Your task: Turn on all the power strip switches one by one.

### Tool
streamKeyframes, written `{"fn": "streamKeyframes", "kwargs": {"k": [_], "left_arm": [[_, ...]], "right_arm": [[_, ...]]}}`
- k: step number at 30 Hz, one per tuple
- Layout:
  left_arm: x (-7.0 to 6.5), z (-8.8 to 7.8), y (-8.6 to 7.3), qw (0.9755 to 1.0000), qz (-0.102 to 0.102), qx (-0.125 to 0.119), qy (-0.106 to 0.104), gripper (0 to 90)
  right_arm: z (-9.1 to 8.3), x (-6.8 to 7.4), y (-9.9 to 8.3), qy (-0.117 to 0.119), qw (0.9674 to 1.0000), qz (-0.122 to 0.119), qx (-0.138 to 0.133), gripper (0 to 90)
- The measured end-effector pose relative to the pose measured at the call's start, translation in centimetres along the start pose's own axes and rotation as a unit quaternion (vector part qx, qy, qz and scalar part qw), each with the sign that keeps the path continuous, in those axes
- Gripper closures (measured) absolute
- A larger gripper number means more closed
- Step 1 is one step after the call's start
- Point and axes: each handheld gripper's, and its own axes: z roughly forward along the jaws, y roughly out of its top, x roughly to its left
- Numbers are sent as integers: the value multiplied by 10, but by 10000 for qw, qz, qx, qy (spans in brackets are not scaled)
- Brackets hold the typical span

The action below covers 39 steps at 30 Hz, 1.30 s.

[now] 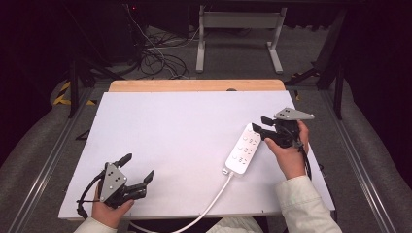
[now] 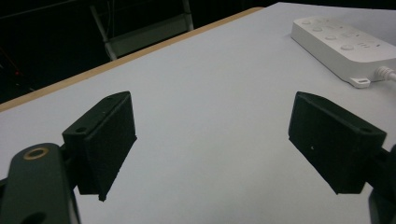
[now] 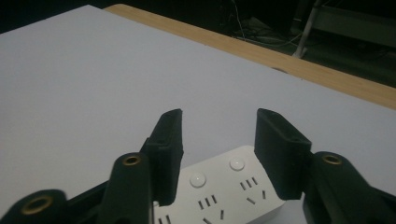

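White power strip (image 1: 245,148) lies on the white board (image 1: 160,141) toward its right side, long axis running diagonally, far end up-right. Its white cable (image 1: 209,204) leaves the near end & curves down-left off the board's near edge. Round buttons & socket slots visible on top.

Right gripper (image 1: 259,124), held in right hand (image 1: 286,148), sits at the strip's far end w/ jaws spread, nothing gripped. In right gripper view the jaws stand apart on either side of the strip's (image 3: 224,191) end, one jaw per long edge, pads (image 3: 170,149) near the casing; contact can't be confirmed.

Left gripper (image 1: 138,167), in left hand (image 1: 109,206), is at the board's near-left corner area, well apart from the strip, jaws wide apart & empty. Left gripper view: gripper (image 2: 212,140) over bare board, strip (image 2: 343,44) far off at upper right w/ cable stub (image 2: 385,72).

Wooden table edge (image 1: 194,85) shows beyond the board's far side; tangled cables (image 1: 155,58) & a white frame's legs (image 1: 238,41) on the floor behind
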Motion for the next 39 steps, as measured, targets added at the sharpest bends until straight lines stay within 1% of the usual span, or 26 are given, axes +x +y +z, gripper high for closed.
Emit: {"fn": "streamKeyframes", "kwargs": {"k": [1,3,4,5,6,8,10,12,14,15,17,18,21,23,24,26,28,30,33,36,37,39], "left_arm": [[0,0,0,10000,11,8,8,155],[0,-1,0,10000,-31,-12,6,155],[0,-1,0,10000,-28,-19,13,154],[0,-1,0,10000,-37,-12,9,154],[0,-1,0,10000,-30,-9,11,154],[1,-1,0,10000,-12,-18,24,153],[1,-1,0,10000,-36,-10,18,152],[1,-1,0,10000,-43,-9,16,151],[0,-2,0,10000,-53,-17,9,150],[0,-2,0,10000,-44,-22,12,149],[0,-1,0,10000,-21,-16,4,148],[0,-1,0,10000,21,4,13,147],[-1,0,0,10000,-7,16,-24,145],[-1,-1,0,10000,-17,20,-19,145],[-1,-1,0,10000,-31,20,-16,145],[0,-1,0,10000,-25,32,-23,145],[-1,-1,0,10000,-27,28,-37,145],[-1,-1,0,10000,-16,28,-39,144],[-1,0,0,10000,-13,63,-57,143],[0,0,0,10000,21,73,-59,143],[-1,0,0,9999,-16,81,-82,143],[-1,0,0,9999,-8,95,-89,143]], "right_arm": [[-3,2,0,51,10000,-30,-37,473],[-9,6,0,108,9999,-57,-57,390],[-11,9,0,80,9999,-121,-56,351],[-13,11,0,90,9999,-104,-62,330],[-17,13,-1,186,9997,-77,-97,310],[-23,16,-3,310,9994,-41,-142,275],[-29,17,-5,461,9988,43,-176,261],[-34,19,-7,565,9982,53,-210,239],[-40,22,-11,648,9978,-51,-155,223],[-43,23,-13,661,9976,-118,-143,220],[-47,25,-17,729,9971,-123,-186,215],[-50,26,-20,814,9963,-140,-226,211],[-57,29,-28,915,9951,-186,-311,209],[-59,31,-35,1038,9937,-191,-376,208],[-60,32,-39,1076,9932,-231,-386,208],[-60,34,-46,1106,9926,-333,-364,205],[-60,35,-53,1150,9921,-382,-337,203],[-58,34,-60,1241,9913,-368,-254,216],[-54,34,-71,1292,9909,-356,-158,222],[-52,36,-81,1345,9900,-374,-183,220],[-52,36,-83,1362,9898,-379,-183,218],[-50,37,-88,1380,9896,-369,-150,209]]}}
